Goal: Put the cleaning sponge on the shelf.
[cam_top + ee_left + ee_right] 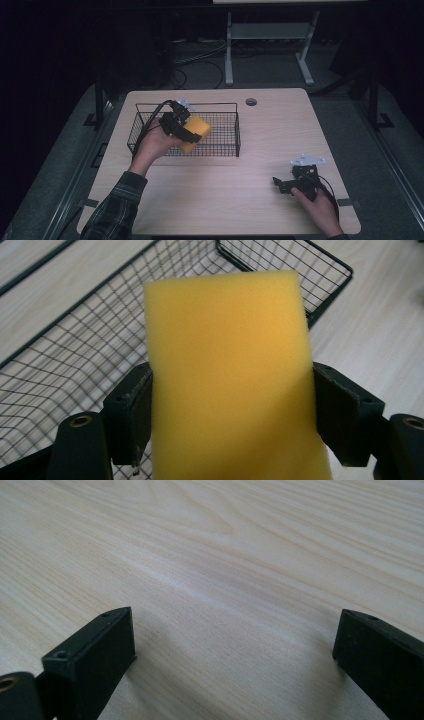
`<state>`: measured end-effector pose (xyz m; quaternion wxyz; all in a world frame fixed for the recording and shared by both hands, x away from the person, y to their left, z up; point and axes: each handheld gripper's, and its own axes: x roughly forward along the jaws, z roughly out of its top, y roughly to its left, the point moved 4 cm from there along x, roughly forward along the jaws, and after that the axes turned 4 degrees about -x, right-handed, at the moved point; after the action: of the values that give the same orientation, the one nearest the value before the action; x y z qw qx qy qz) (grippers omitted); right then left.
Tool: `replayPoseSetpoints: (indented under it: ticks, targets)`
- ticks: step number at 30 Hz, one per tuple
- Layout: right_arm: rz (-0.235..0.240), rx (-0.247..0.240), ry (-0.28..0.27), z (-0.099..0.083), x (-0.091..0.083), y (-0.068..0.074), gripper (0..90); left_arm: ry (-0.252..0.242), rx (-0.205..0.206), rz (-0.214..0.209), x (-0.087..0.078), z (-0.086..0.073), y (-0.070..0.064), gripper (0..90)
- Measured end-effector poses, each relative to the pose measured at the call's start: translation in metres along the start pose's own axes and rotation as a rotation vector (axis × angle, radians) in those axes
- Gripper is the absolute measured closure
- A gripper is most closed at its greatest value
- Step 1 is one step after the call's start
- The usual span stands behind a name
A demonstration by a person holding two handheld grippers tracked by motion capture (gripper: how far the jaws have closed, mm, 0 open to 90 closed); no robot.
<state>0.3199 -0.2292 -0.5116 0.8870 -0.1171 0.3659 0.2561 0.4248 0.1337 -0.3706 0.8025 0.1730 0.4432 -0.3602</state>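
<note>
Sponge: the yellow sponge [230,375] is hanging in the air at centre frame, over the wire basket [60,365], not yet resting inside.
Left gripper: the left gripper [186,129] is clamping the sponge between both jaws.
Right gripper: the right gripper [281,184] is sitting at lower right on the table [225,545], jaws spread, grasping nothing.
Progress: pickup done; lowering and release are remaining.

Looks like a lab or test room, not a home. Light wood desk [260,150] with a cable hole [251,102] stands alone on grey carpet [350,115]. Dark surroundings, black stands on both sides. Loose cables [200,60] trail over the floor behind, next to the white metal frame of a second desk [270,35]. Bare, purpose-built recording setup.
</note>
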Motion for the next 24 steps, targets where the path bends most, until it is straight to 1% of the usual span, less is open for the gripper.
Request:
replayPoseSetpoints:
  ticks: [3,9,14,20,24]
  targets:
    - [0.0,0.001,0.001,0.0,0.0,0.0,2.5,-0.009,-0.019,0.012,-0.001,0.0,0.007,25.3]
    - [0.0,0.001,0.001,0.0,0.0,0.0,2.5,-0.022,-0.032,0.04,-0.004,-0.001,0.023,25.3]
    - [0.0,0.001,0.001,0.0,0.0,0.0,2.5,-0.035,-0.058,0.061,-0.005,-0.002,0.034,25.3]
    - [0.001,0.001,0.001,0.0,0.0,0.0,2.5,-0.04,-0.069,0.101,-0.007,-0.005,0.05,25.4]
    - [0.0,0.001,0.001,0.0,0.0,0.0,2.5,-0.05,-0.081,0.109,-0.009,-0.008,0.06,25.4]
